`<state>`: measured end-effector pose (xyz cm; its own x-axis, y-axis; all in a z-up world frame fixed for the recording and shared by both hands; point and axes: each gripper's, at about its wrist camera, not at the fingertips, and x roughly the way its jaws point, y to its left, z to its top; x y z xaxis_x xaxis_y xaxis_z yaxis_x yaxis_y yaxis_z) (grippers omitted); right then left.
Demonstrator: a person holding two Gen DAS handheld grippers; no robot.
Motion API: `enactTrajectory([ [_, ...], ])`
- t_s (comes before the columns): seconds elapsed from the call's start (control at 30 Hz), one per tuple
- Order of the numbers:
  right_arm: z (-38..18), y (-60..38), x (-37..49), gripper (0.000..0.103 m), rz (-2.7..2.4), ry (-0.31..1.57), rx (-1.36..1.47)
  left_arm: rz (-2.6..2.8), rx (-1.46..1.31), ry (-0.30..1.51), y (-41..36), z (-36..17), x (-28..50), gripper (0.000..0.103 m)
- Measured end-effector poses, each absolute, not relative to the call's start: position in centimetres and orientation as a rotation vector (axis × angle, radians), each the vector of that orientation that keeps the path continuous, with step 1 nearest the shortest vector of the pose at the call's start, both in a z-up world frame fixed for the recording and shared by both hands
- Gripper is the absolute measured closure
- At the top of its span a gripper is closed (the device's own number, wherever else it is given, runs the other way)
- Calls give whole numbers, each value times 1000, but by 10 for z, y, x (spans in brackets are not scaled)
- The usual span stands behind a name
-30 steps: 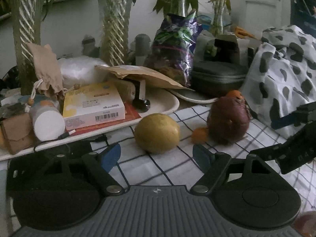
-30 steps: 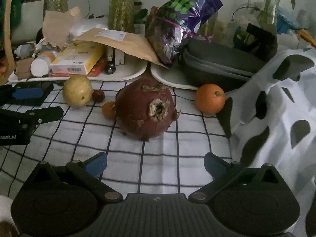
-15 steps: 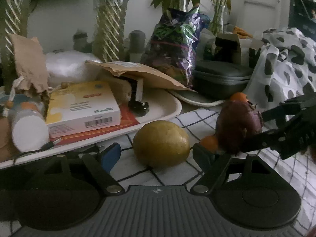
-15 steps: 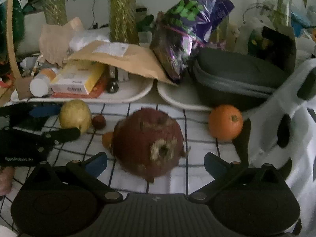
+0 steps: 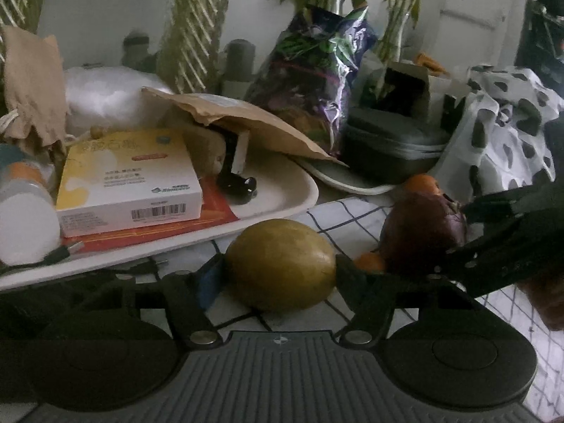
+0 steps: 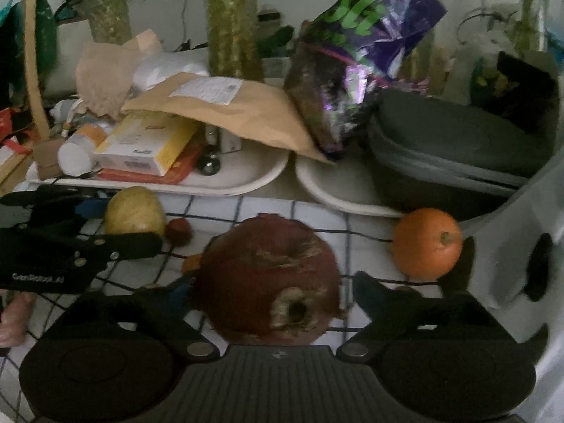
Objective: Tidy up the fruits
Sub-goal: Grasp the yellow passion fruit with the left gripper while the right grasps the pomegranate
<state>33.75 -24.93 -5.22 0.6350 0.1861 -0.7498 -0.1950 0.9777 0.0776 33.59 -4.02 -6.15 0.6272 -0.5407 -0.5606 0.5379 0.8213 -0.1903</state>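
Fruits are found on the checked table (image 6: 268, 208): a yellow fruit (image 5: 280, 264) is enclosed by the closing left tool (image 5: 278, 275), seemingly touched, and a dark red fruit (image 6: 269, 278) is flanked by the closing right tool (image 6: 271, 292), contact unconfirmed.

Setting: a home, cluttered table. Checked cloth (image 6: 268, 208), bamboo in glass vases (image 5: 190, 35), white trays (image 5: 282, 190) piled with a medicine box (image 5: 130, 179), parcel envelope (image 6: 225, 109), snack bag (image 6: 359, 53).
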Motion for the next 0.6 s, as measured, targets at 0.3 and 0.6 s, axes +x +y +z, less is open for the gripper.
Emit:
enactTrajectory([
  [0.3,-46,-252,338,30,201,885,24,-589,36,636,-38,-57,325,40],
  [0.6,-34,-244,328,31,215,938,19,-567,79,572,-29,-33,300,41],
])
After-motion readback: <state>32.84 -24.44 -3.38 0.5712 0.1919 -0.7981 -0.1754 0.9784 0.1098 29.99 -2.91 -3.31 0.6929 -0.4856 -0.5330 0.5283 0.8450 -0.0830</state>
